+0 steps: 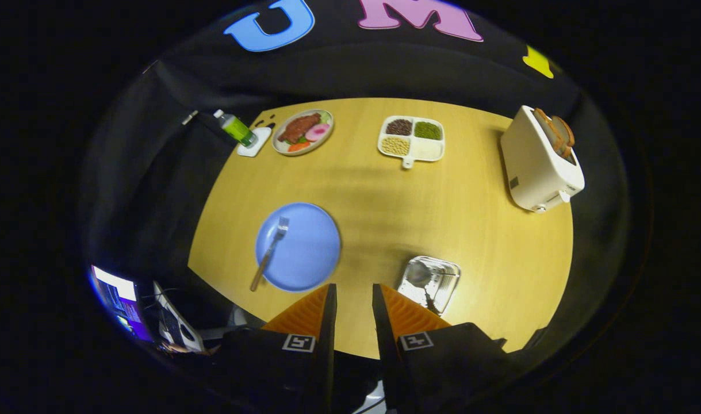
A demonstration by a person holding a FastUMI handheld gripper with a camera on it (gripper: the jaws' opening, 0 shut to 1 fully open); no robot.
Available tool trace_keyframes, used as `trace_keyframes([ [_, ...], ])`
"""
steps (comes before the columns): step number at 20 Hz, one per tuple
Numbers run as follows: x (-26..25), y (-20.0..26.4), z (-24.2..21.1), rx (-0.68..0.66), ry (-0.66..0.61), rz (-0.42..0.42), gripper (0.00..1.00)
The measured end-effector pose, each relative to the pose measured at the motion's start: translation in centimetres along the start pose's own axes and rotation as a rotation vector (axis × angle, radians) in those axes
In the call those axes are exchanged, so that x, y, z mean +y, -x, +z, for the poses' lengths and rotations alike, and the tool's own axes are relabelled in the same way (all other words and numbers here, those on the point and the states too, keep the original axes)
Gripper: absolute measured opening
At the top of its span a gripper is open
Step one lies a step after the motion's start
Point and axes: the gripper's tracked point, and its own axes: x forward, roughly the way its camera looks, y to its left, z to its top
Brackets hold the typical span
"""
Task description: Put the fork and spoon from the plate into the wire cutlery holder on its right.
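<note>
Ahead of the gripper point(353, 302) and off to the left, the fork point(269, 252) lay on the blue plate point(304, 253), well apart from the jaws, which stood slightly parted with nothing between them. The fork's long axis ran on a slant: tines up near the plate's far left part, handle coming back toward the gripper and leftward, its end jutting over the plate's near-left rim above the surface point(385, 201). The wire cutlery holder point(429, 282) sat just ahead of the right finger point(405, 313), nearly touching it in the gripper view. A spoon-like bowl seemed to show inside the holder, though glare made that uncertain, so the spoon was probably already placed. The fork looked to be the remaining piece. The coming move would likely call for a swing left and forward, with the jaws turned across the slanted handle, then a short carry rightward to the holder.
</note>
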Motion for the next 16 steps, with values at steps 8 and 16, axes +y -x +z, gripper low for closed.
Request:
trace_keyframes([
  [8,13.4,-10.5,-2.7,0.090,-0.057,0.165,0.41],
  [16,13.8,-20.9,-5.8,0.186,-0.156,0.056,0.41],
])
